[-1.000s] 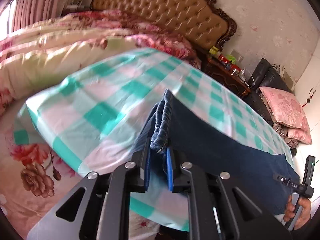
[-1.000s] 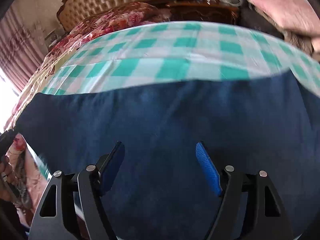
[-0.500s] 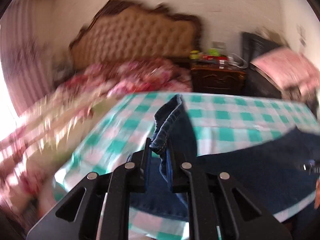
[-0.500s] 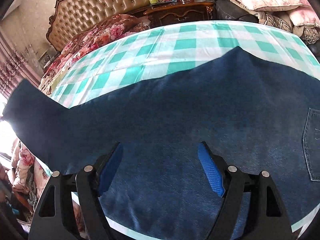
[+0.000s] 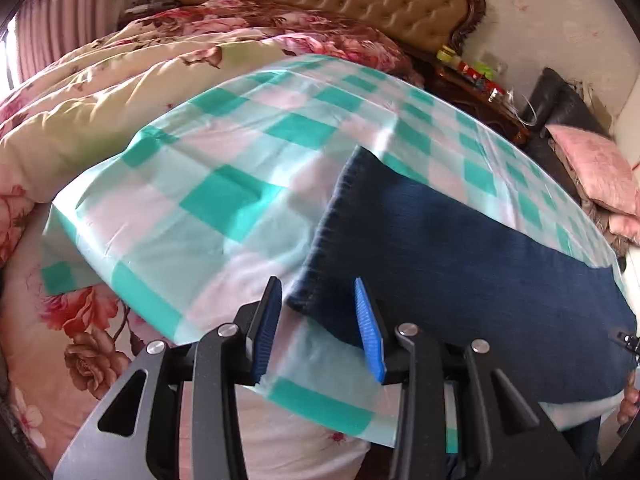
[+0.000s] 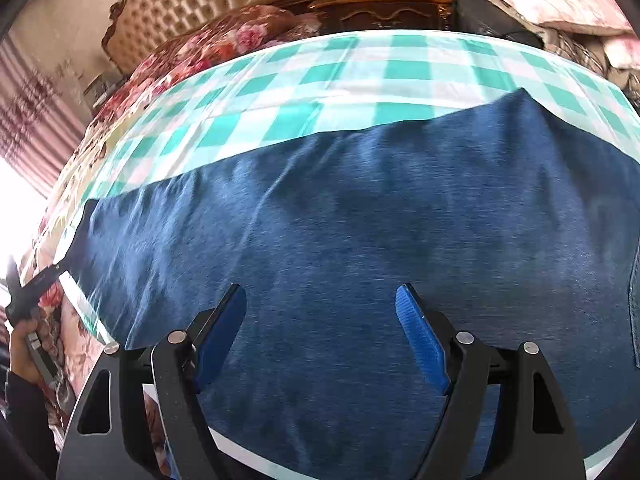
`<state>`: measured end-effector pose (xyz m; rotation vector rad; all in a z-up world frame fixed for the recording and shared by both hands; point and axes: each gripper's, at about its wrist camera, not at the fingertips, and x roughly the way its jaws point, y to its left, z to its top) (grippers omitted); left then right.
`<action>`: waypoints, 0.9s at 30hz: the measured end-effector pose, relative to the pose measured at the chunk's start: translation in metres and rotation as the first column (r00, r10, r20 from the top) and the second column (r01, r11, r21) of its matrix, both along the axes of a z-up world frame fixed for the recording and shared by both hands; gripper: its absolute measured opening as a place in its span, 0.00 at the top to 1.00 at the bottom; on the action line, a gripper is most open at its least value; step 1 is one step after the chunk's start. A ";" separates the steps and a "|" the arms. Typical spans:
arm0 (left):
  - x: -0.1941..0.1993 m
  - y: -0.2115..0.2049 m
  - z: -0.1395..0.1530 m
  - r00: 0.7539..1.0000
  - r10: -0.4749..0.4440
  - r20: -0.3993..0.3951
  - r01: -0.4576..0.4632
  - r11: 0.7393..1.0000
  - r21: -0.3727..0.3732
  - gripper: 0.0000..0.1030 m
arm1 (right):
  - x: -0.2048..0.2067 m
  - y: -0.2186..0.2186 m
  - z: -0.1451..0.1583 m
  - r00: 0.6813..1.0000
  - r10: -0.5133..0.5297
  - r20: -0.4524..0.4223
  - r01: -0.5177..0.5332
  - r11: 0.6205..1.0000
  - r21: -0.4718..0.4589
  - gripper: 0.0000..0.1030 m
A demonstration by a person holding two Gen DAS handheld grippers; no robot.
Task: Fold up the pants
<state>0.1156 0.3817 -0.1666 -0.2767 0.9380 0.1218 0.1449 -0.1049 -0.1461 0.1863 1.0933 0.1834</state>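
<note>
We see the jeans (image 5: 460, 248) lying flat on the checked sheet (image 5: 224, 168), long axis running from their hem at our left gripper (image 5: 318, 328), whose fingers are opening off it, toward 3 o'clock, where our right gripper (image 6: 320, 320) hovers released.

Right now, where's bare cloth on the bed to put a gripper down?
Free: checked sheet between the jeans hem and the floral quilt, and the strip beyond the jeans toward the nightstand. Crowded: the near edge, jeans under the open right gripper; the left gripper is opening over the hem corner.
</note>
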 end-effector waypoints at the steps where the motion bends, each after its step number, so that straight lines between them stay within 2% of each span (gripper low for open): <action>1: 0.002 -0.004 -0.004 1.000 0.003 -0.018 -0.002 1.000 0.022 0.63 | 0.000 0.002 0.000 1.000 0.005 0.000 -0.005 1.000 -0.001 0.27; 3: 0.002 -0.004 -0.007 1.000 0.000 -0.018 0.000 1.000 0.014 0.57 | -0.001 0.005 0.001 1.000 0.014 0.000 -0.014 1.000 -0.001 0.27; 4: 0.003 -0.007 -0.008 1.000 -0.002 -0.025 0.002 1.000 0.027 0.57 | -0.002 0.006 0.002 1.000 0.016 0.003 -0.016 1.000 -0.001 0.27; 5: 0.005 -0.009 -0.009 0.999 -0.003 -0.034 0.005 0.999 0.048 0.62 | -0.002 0.005 0.003 1.000 0.015 0.004 -0.015 1.000 0.001 0.27; 6: 0.007 -0.012 -0.010 0.999 -0.019 -0.042 0.021 0.998 0.059 0.78 | -0.003 0.005 0.003 1.000 0.014 0.003 -0.014 1.000 0.003 0.27; 7: 0.010 -0.016 -0.009 0.998 -0.030 -0.053 0.032 0.998 0.053 0.81 | -0.003 0.005 0.003 1.000 0.015 0.002 -0.015 1.000 0.005 0.27; 10: 0.013 -0.019 0.000 0.998 -0.017 -0.060 0.020 0.998 0.059 0.83 | -0.005 0.003 0.004 1.000 0.020 0.004 -0.020 1.000 0.013 0.27; 13: 0.006 -0.029 0.028 1.000 -0.009 -0.004 0.009 0.997 0.073 0.83 | -0.009 -0.003 0.009 1.000 0.022 0.016 -0.022 0.999 0.031 0.27; 15: 0.002 -0.053 0.057 0.999 -0.038 0.038 0.031 0.987 0.160 0.83 | -0.010 -0.014 0.012 1.000 0.004 0.020 -0.005 0.999 0.053 0.27; 17: -0.004 -0.095 0.093 0.992 -0.096 0.081 0.070 0.957 0.280 0.83 | -0.010 -0.025 0.015 1.000 -0.019 0.023 0.017 0.997 0.076 0.26; 19: -0.013 -0.158 0.128 0.976 -0.184 0.117 0.118 0.897 0.425 0.83 | -0.011 -0.038 0.021 0.998 -0.046 0.038 0.042 0.994 0.100 0.26; 20: -0.016 -0.183 0.138 0.966 -0.225 0.125 0.142 0.871 0.470 0.83 | -0.012 -0.048 0.025 0.996 -0.071 0.051 0.065 0.991 0.114 0.26; 21: -0.021 -0.214 0.146 0.953 -0.275 0.130 0.169 0.834 0.525 0.83 | -0.012 -0.056 0.028 0.994 -0.092 0.057 0.084 0.989 0.122 0.26; 22: -0.030 -0.263 0.150 0.928 -0.349 0.132 0.203 0.769 0.606 0.83 | -0.013 -0.065 0.030 0.991 -0.115 0.062 0.106 0.986 0.131 0.26; 24: -0.043 -0.324 0.143 0.890 -0.438 0.128 0.244 0.695 0.676 0.82 | -0.016 -0.090 0.034 0.981 -0.183 0.068 0.170 0.973 0.158 0.26; 25: -0.053 -0.367 0.128 0.859 -0.499 0.118 0.274 0.642 0.716 0.82 | -0.017 -0.098 0.034 0.977 -0.204 0.067 0.191 0.968 0.163 0.25; 26: -0.061 -0.396 0.112 0.834 -0.541 0.107 0.298 0.605 0.738 0.80 | -0.019 -0.112 0.033 0.969 -0.240 0.060 0.227 0.959 0.169 0.25; 27: -0.072 -0.433 0.084 0.796 -0.600 0.084 0.342 0.559 0.755 0.73 | -0.020 -0.121 0.031 0.965 -0.259 0.051 0.247 0.953 0.174 0.25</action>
